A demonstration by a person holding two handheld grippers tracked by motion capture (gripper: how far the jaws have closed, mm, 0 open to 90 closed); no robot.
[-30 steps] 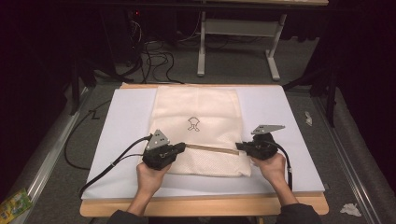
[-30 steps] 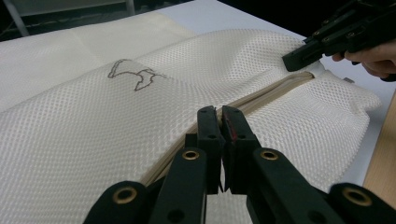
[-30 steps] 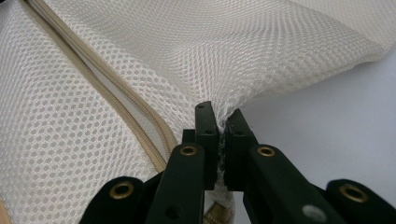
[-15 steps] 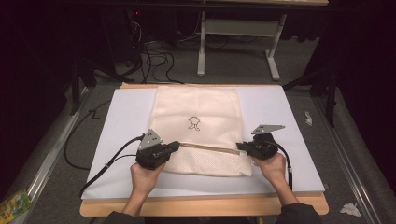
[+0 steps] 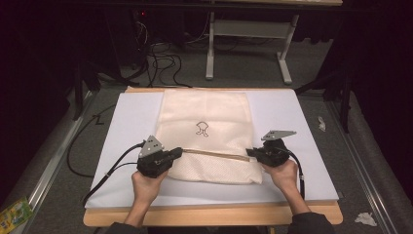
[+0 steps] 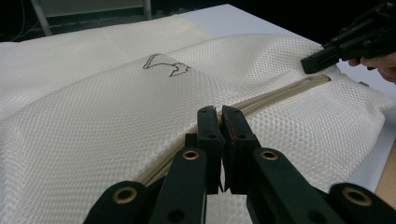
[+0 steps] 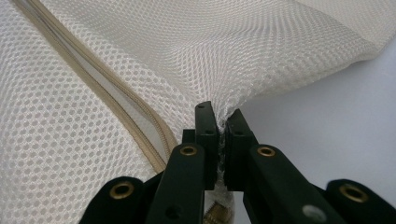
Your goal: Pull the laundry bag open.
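A cream mesh bag [image 5: 204,112] with a small dark logo [image 5: 202,128] lies flat on a white board [image 5: 131,122]. A tan zipper [image 5: 214,153] runs across its near part. My left gripper [image 5: 179,152] sits at the zipper's left end, and in the left gripper view it [image 6: 219,112] is shut right on the zipper line [image 6: 280,93]; what it pinches is hidden. My right gripper [image 5: 249,152] is at the zipper's right end. In the right gripper view it [image 7: 218,109] is shut on a fold of mesh [image 7: 187,46] beside the zipper [image 7: 116,98]. It shows far off in the left gripper view [image 6: 310,63].
The board rests on a wooden table [image 5: 209,214]. Cables [image 5: 160,63] and a metal table frame [image 5: 243,44] are on the floor behind. Crumpled paper scraps [image 5: 363,219] lie to the right, and a green packet [image 5: 12,212] at the lower left.
My left gripper has slid a little to the left along the zipper line. The right gripper has held its place on the bag.
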